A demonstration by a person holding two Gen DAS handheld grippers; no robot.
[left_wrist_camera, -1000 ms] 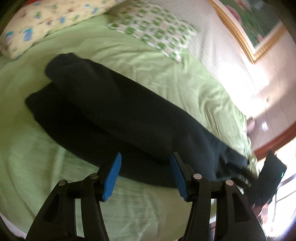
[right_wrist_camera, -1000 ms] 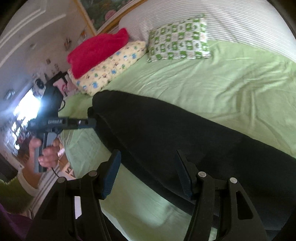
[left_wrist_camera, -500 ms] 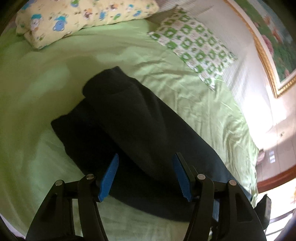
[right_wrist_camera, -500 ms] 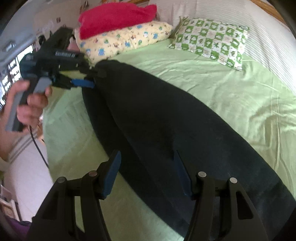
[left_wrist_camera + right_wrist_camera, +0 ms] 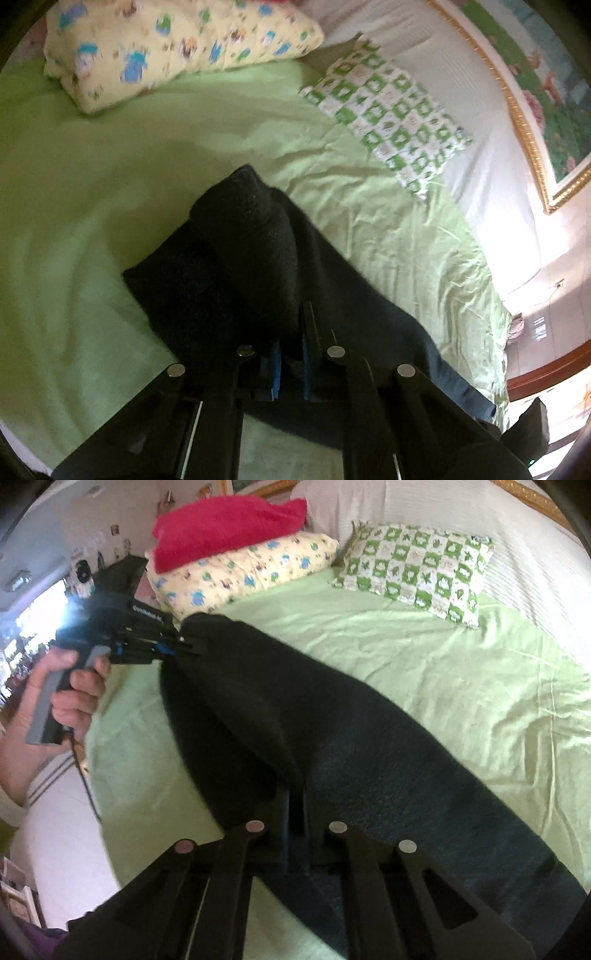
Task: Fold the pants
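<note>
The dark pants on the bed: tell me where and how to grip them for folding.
Grip the dark pants at the near long edge, one gripper toward each end, coming from the bedside. They lie lengthwise along it; the left gripper and right gripper have just closed there.

- One pair of dark pants (image 5: pixel 332 746), spread on the green bed sheet (image 5: pixel 461 672).
- Two pillows beyond the pants: one yellow cartoon-print pillow (image 5: pixel 243 579), one green-and-white checked pillow (image 5: pixel 417 568).
- One red blanket (image 5: pixel 225 528) atop the yellow pillow.
- One gold-framed picture (image 5: pixel 546 92).
- Two grippers: left gripper (image 5: pixel 291 354), right gripper (image 5: pixel 295 823).
</note>
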